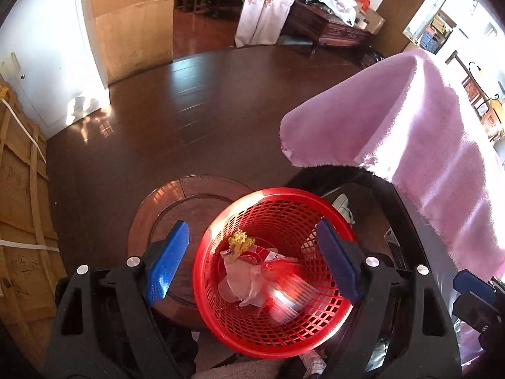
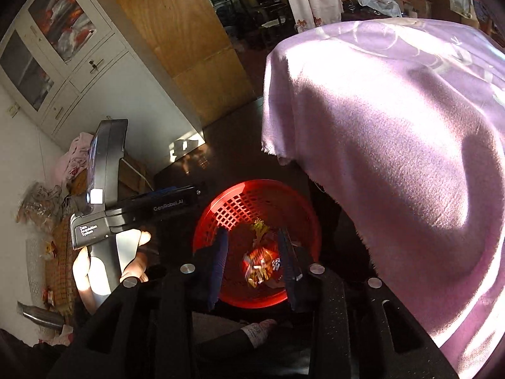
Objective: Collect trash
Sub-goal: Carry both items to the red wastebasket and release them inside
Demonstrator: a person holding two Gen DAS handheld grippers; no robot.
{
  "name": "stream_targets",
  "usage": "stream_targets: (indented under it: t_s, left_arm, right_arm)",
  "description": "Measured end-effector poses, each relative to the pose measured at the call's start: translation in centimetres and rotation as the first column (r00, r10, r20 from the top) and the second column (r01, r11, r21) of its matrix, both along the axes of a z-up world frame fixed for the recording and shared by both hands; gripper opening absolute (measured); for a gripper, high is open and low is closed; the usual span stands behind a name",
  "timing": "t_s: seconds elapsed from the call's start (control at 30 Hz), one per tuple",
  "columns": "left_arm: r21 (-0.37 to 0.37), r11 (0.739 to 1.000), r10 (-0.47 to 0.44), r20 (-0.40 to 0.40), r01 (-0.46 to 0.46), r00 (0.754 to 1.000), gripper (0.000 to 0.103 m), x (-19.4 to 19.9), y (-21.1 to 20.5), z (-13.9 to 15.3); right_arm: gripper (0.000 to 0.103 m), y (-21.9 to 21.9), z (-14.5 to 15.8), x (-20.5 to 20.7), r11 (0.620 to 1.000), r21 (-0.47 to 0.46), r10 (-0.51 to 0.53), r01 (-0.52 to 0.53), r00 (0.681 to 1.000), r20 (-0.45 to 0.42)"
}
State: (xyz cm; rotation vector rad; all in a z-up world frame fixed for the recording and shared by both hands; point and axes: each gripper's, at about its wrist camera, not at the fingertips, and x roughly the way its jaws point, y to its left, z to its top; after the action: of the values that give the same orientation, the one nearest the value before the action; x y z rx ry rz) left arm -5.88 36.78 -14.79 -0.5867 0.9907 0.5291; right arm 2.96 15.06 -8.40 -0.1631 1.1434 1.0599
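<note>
Your left tool [image 1: 252, 262] pointed down over a red mesh basket [image 1: 315, 325] that sat on the dark wood floor [image 1: 189, 110]. Its two blue pads [image 1: 167, 265] stood wide apart, one on each side of the basket's mouth, and nothing was between them. Inside the basket lay the trash: a crumpled clear plastic bag [image 1: 249, 281], a bit of gold foil [image 1: 240, 240] and a red and white wrapper [image 1: 268, 254]. Your right tool [image 2: 252, 265] also pointed down over the same basket [image 2: 240, 211]. Its blue pads [image 2: 217, 268] were only partly open. A red and yellow snack wrapper [image 2: 260, 265] showed in the gap between them, above the basket's bottom. It looked blurry, and I could not tell if the pads touched it or if it was loose in the air. A scrap of gold foil [image 2: 259, 225] showed just past it, in the basket. Your left hand [image 2: 132, 252] was around the grey handle of the left tool [image 2: 151, 208], just to the left of the basket in the right view. A pink cloth [image 1: 410, 132] hung over something tall just to the right of the basket, and part of it was bright with sun. Under the basket's far side, a round glass disc [image 1: 176, 202] lay flat. A white cabinet [image 2: 94, 94] stood well behind, next to brown cardboard sheets [image 1: 132, 15].
</note>
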Motion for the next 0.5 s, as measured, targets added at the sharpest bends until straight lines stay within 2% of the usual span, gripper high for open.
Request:
stream_targets:
  t_s: [0.23,0.5]
  left_arm:
    - [0.052,0.999,-0.016,0.017,0.015,1.000,0.081,0.1,-1.4,1.3]
    - [0.166,0.986,-0.043,0.058,0.032,0.997,0.084,-0.1,-4.0,4.7]
  right_arm:
    - [0.042,-2.0,0.6,0.3,0.999,0.028,-0.038,0.037,0.999,0.015]
    - [0.056,-4.3,2.1,0.0,0.995,0.072,-0.066,0.062,0.997,0.051]
